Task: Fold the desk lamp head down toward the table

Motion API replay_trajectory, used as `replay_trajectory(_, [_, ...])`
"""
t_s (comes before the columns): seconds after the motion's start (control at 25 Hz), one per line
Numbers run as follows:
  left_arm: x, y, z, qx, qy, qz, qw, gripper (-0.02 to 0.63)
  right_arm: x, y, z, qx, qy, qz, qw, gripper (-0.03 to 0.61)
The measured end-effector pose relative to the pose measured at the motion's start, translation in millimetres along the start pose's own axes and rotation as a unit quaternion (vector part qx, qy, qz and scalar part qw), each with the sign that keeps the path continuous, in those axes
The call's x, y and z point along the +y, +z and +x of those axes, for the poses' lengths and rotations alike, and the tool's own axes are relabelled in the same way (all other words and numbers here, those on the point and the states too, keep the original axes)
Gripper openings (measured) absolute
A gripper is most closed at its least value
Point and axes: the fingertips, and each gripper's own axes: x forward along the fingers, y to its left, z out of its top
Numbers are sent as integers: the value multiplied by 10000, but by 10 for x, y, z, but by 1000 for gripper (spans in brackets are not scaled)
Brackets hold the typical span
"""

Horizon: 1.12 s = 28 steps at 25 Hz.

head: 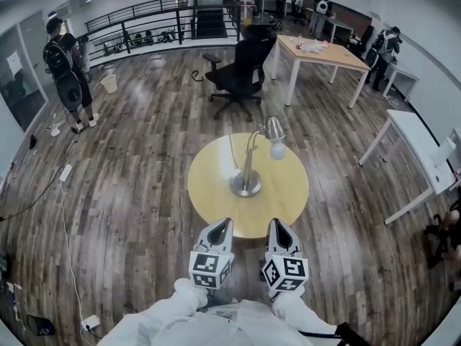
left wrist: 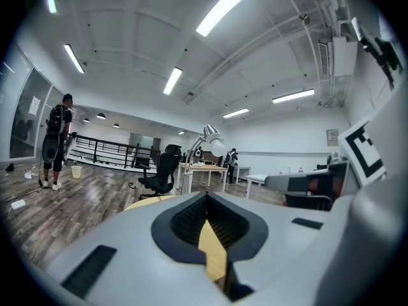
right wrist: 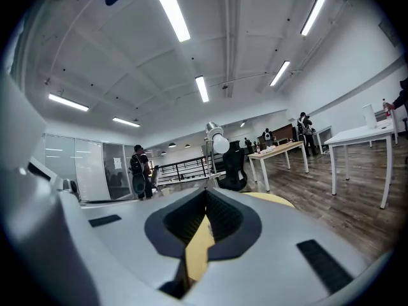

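Observation:
A silver desk lamp [head: 248, 166] stands on a round yellow table [head: 216, 193], its arm upright and its head [head: 274, 129] with a white bulb raised at the top right. The lamp head [left wrist: 211, 133] also shows far ahead in the left gripper view, and the lamp head [right wrist: 214, 131] shows far ahead in the right gripper view. My left gripper [head: 220, 228] and right gripper [head: 281, 230] hover side by side at the table's near edge, both shut and empty, well short of the lamp.
A black office chair [head: 241, 71] stands behind the round table, with a wooden desk [head: 320, 52] beyond it. White tables [head: 418, 153] line the right side. A person [head: 66, 74] with a backpack stands far left. Cables [head: 65, 215] lie on the wooden floor.

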Motion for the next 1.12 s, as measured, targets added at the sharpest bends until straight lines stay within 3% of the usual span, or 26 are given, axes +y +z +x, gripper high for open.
replay_trajectory(0.68, [571,176,1136,108,-372,81,9992,0,31,173,1094,-37,43,146,9999,12])
replay_trajectory(1.12, [1194,337,1799,86,-475,235,9986,0,315,195,1879,15,158,-100,9998,12])
